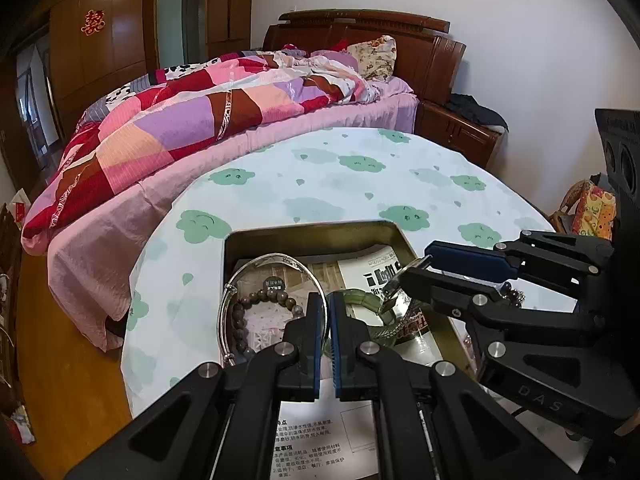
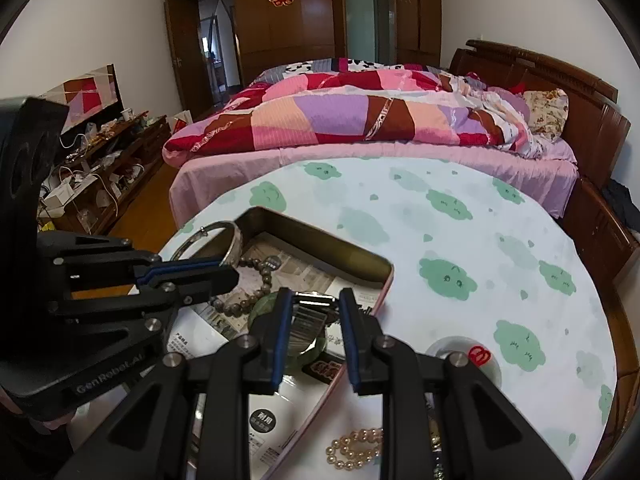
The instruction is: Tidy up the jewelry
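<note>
The cloud-print table (image 2: 460, 240) carries an open tin box (image 2: 320, 246) and a pearl bracelet (image 2: 352, 450).

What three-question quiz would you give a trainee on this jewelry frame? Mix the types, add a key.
1. True or false: the left gripper is shut with nothing between its fingers.
2. What does the right gripper hold? A) a spoon B) a metal-band watch C) a comb
3. Where does the pearl bracelet lie relative to the tin?

Key:
1. True.
2. B.
3. Outside the tin, on the tablecloth.
</note>
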{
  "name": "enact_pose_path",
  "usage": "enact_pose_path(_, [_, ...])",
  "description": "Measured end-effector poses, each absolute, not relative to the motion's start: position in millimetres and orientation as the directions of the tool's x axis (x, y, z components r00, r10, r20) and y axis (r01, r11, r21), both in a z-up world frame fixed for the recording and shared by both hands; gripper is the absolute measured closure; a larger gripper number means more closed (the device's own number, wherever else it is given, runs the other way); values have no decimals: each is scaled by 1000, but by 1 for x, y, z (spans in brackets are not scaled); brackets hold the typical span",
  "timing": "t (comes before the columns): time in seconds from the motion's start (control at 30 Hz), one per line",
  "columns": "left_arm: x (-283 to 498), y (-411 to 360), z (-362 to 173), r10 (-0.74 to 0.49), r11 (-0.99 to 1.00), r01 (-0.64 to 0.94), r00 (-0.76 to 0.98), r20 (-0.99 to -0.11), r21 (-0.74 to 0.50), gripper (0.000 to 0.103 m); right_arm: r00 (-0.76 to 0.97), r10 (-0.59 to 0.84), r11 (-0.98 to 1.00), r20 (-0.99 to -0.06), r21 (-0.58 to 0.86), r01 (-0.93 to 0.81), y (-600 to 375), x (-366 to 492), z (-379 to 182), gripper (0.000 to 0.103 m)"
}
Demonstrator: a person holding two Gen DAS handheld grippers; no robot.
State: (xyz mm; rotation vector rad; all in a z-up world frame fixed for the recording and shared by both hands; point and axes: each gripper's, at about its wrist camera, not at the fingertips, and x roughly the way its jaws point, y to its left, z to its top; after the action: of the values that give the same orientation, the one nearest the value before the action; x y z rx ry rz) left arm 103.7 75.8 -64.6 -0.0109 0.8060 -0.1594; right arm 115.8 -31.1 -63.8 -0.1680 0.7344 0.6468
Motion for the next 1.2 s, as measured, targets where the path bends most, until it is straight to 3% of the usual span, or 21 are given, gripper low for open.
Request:
enact_pose_path(0.5, [114,78,-85,-142,988,135,650,-746,-71,96,525,483,802,-701,114,-586,-31,122,-77,75])
enact_pose_path(0.53, [115,79,-86,-146,988,133,649,-746,-78,96,524,490,804,-697,128,-581,-33,122,-77,71])
enact_pose_path(0.57, [115,80,-87,-146,988,128,652,-744,-82,95,520,493,805,-697,139,-577,-35,123,-76,55])
enact_pose_path(0.63, [116,82,-88,-137,990,118,651,-747,-78,94,519,506,806,-689,163,-568,-41,122,-75,35])
enact_pose_path(0.7, [116,83,-88,-143,989,120,649,-747,-86,92,530,500,814,-685,163,-557,-46,119,-74,35])
enact_pose_path(0.87, [119,87,-87,-117,993,98,662,-740,-69,75,555,493,839,-670,198,-507,-66,118,-73,32])
enact_pose_path(1.2, [140,103,-88,-54,995,100,657,-752,16,70,582,445,888,-680,251,-385,-125,116,-77,27])
